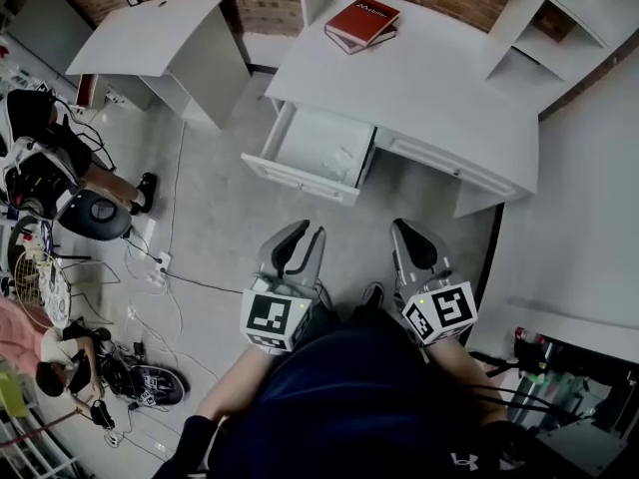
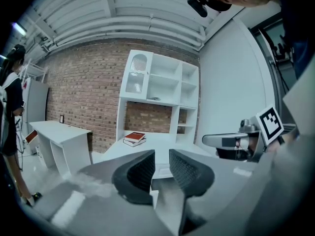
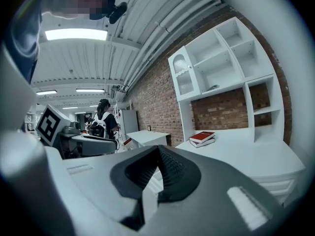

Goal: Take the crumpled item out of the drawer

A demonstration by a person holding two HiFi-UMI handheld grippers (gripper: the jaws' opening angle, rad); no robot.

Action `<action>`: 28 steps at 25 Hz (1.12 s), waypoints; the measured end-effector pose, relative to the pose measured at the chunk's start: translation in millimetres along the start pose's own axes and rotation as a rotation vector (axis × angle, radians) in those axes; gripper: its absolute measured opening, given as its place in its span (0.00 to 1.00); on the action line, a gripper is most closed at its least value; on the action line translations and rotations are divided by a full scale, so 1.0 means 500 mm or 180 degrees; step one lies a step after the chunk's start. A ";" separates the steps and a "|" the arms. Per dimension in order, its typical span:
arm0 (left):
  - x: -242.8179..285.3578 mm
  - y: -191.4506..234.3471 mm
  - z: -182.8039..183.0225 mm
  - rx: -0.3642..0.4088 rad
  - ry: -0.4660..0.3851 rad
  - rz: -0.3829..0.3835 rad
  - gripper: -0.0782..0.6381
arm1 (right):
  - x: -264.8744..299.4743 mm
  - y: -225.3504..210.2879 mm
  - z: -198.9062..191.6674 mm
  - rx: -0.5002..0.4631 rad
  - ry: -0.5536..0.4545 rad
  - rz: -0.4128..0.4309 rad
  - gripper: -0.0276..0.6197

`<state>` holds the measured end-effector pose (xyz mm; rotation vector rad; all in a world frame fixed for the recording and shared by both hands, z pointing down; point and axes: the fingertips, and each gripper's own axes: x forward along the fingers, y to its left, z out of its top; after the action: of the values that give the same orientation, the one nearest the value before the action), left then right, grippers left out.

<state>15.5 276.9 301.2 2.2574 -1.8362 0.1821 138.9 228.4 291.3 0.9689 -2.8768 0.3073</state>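
The white desk (image 1: 439, 78) has its left drawer (image 1: 300, 173) pulled out. Inside, toward the right, lies something pale and wrinkled (image 1: 341, 154), too faint to make out clearly. Both grippers hang over the floor in front of the desk, well short of the drawer. My left gripper (image 1: 308, 234) has its jaws a little apart with nothing between them. My right gripper (image 1: 402, 228) is shut and empty. The left gripper view shows the left gripper (image 2: 161, 160) pointing at the desk (image 2: 147, 149). In the right gripper view the right gripper (image 3: 158, 152) has its tips meeting.
Two stacked books (image 1: 361, 22) lie at the back of the desk, with white shelving (image 1: 559, 18) on its right. A second white table (image 1: 160, 43) stands to the left. Cables and gear (image 1: 60, 267) litter the floor at left, near a person (image 3: 101, 122).
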 end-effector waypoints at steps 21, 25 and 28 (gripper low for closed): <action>-0.180 0.224 -0.064 -0.0333 -0.0248 0.0230 0.25 | 0.106 0.237 -0.019 -0.0387 0.0271 0.0103 0.05; -0.187 0.233 -0.078 -0.0402 -0.0246 0.0234 0.25 | 0.110 0.251 -0.030 -0.0400 0.0326 0.0115 0.05; -0.182 0.231 -0.086 -0.0429 -0.0224 0.0233 0.25 | 0.117 0.249 -0.039 -0.0384 0.0360 0.0144 0.05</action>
<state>-114.1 351.8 332.3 2.1331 -1.9066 -0.0095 17.4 295.2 298.8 0.8394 -2.7814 0.1830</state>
